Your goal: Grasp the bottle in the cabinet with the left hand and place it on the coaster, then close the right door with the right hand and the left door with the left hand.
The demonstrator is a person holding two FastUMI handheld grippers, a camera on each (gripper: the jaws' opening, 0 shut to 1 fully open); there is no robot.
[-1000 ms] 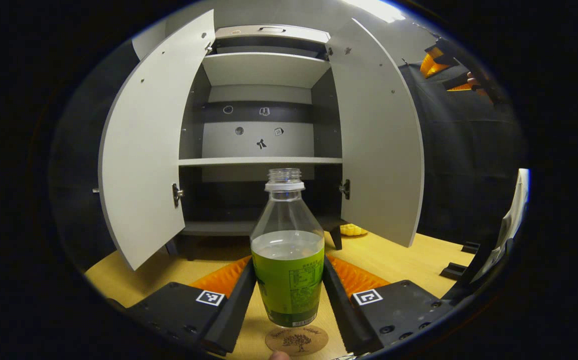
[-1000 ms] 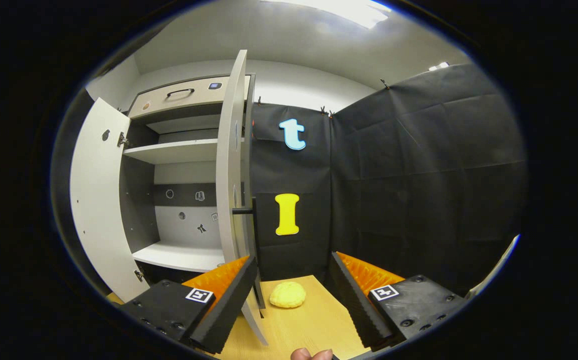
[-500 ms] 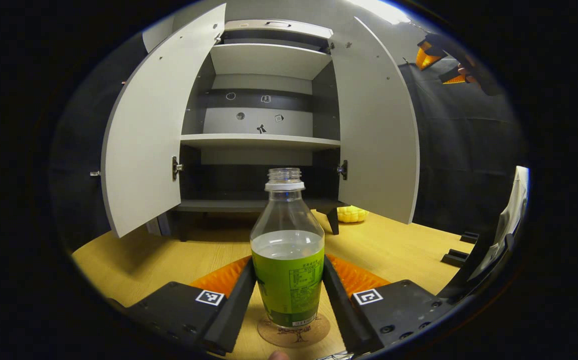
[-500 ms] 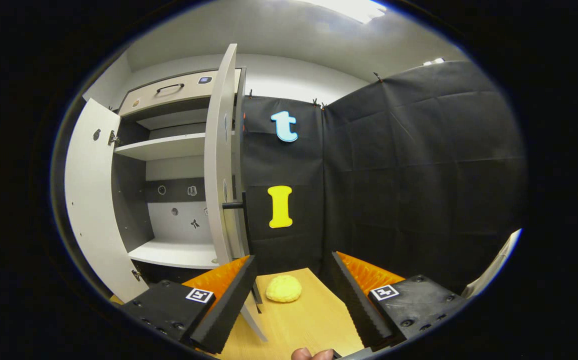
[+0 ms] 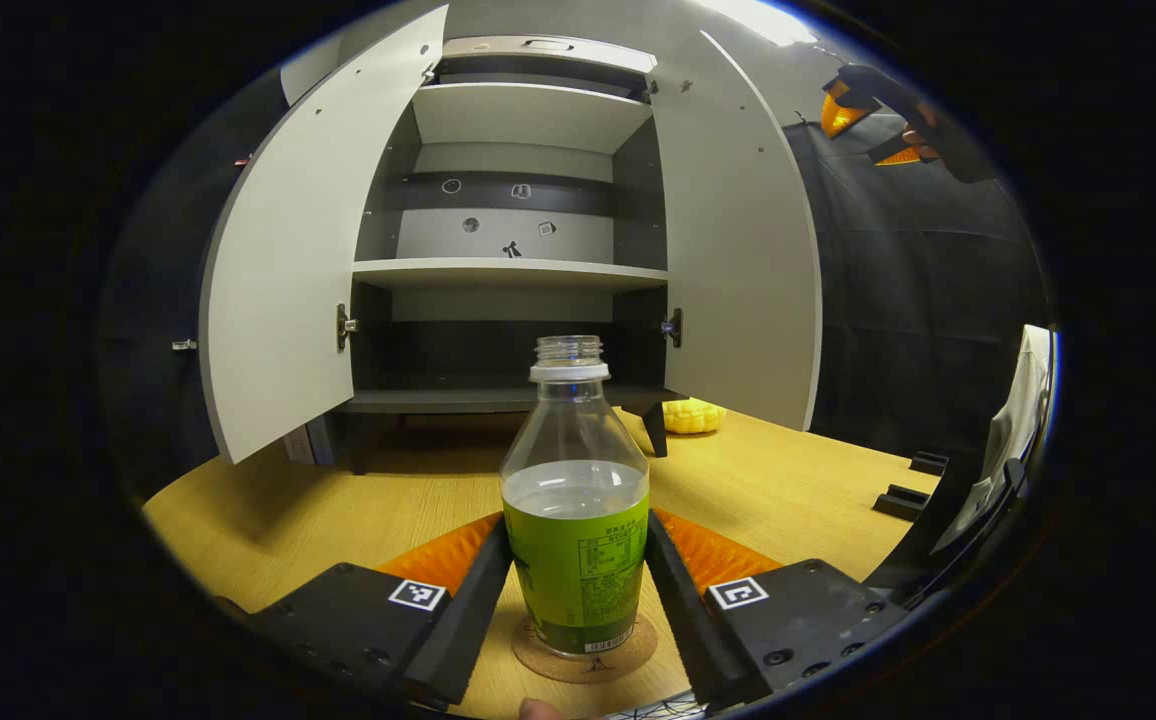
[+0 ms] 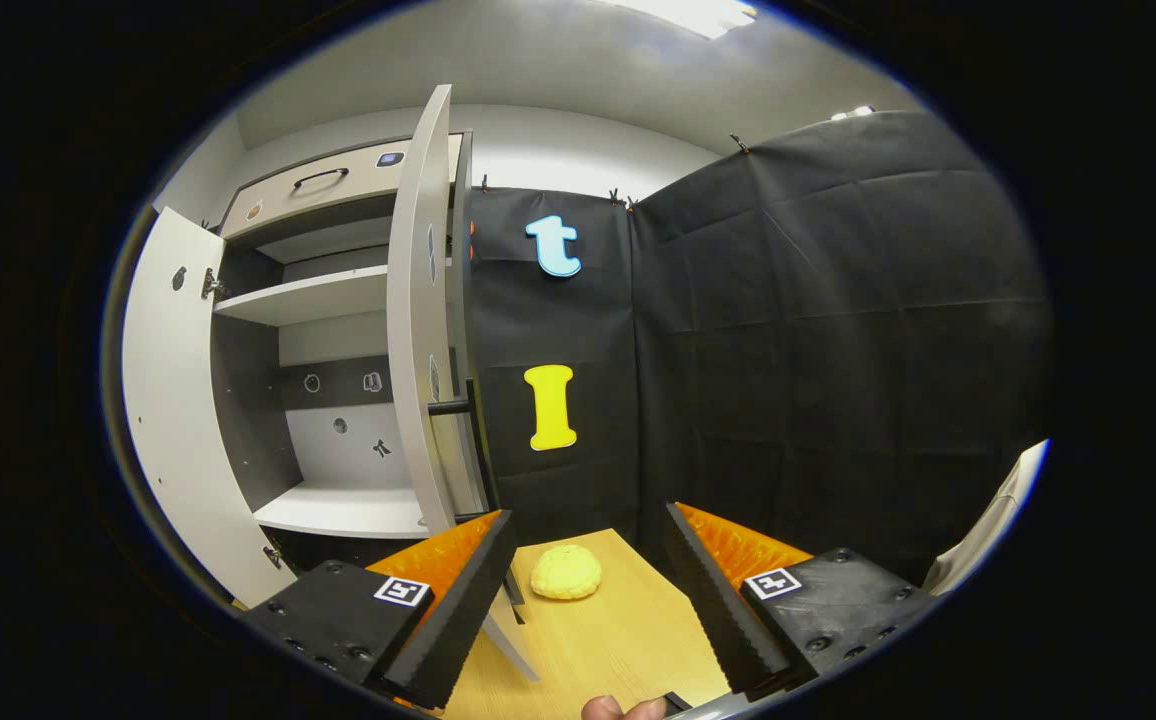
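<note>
Lowered since a second ago, the clear plastic bottle with a green label (image 5: 576, 520) is now standing upright on the round cork coaster (image 5: 583, 650) on the wooden tabletop (image 5: 358, 500) in the left gripper view, the left gripper (image 5: 578, 590) pinching its sides before the open grey cabinet (image 5: 528, 110). In the right gripper view, the right gripper (image 6: 588, 590) is hanging spread and empty beside the grey right door (image 6: 418, 330), near a yellow lumpy toy (image 6: 566, 573).
</note>
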